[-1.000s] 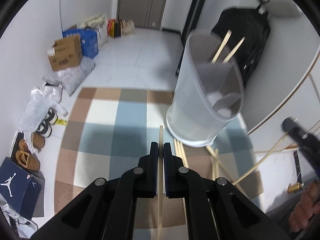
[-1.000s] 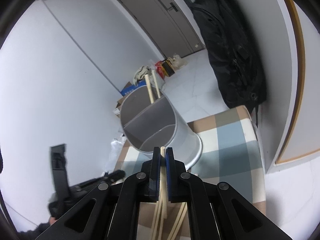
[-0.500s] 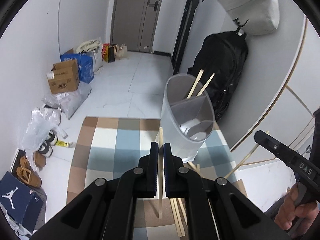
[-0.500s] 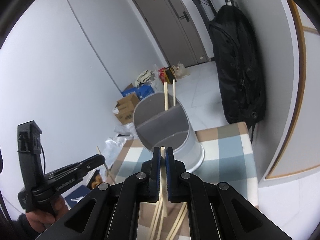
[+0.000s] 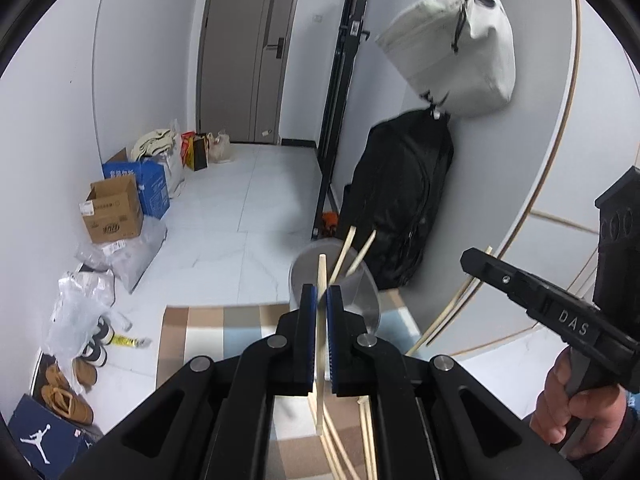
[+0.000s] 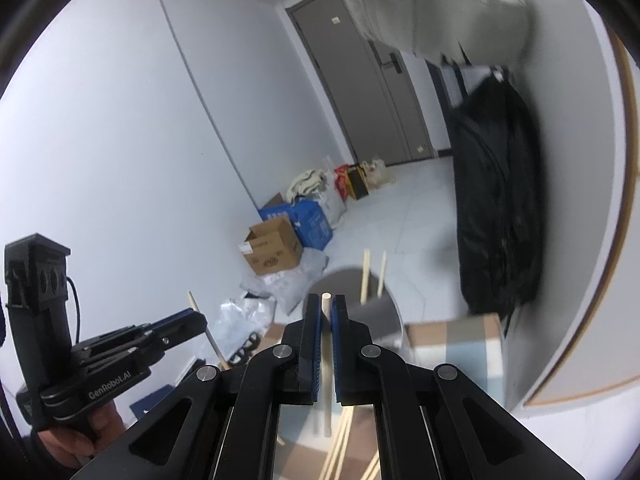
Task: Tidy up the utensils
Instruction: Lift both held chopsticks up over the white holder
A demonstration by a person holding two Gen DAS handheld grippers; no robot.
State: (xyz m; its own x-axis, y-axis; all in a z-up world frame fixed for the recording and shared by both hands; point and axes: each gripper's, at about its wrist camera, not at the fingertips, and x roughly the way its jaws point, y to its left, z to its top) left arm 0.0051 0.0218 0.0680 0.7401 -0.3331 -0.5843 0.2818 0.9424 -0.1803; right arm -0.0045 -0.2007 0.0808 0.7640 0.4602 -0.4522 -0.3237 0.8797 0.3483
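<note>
So the left gripper (image 5: 321,294) is clamped on a flat wooden chopstick (image 5: 320,360), which runs straight up between the blue pads; its top pokes out above the fingertips and its bottom end hangs free below them. The right gripper (image 6: 326,307) is pinched tight on a round chopstick (image 6: 327,364), also upright, tip just clearing the pads, lower end hanging loose. The middle of each stick is hidden by the pads. Both grippers point forward and a bit downward at the grey utensil holder (image 5: 362,292) standing on the checked rug (image 5: 208,332), mostly blocked by the fingers. Two chopsticks (image 5: 344,256) lean out of its back compartment. More loose sticks (image 5: 368,432) lie on the rug, cut off by the gripper frames. The right hand (image 5: 576,408) grips its handle at the frame's edge.
</note>
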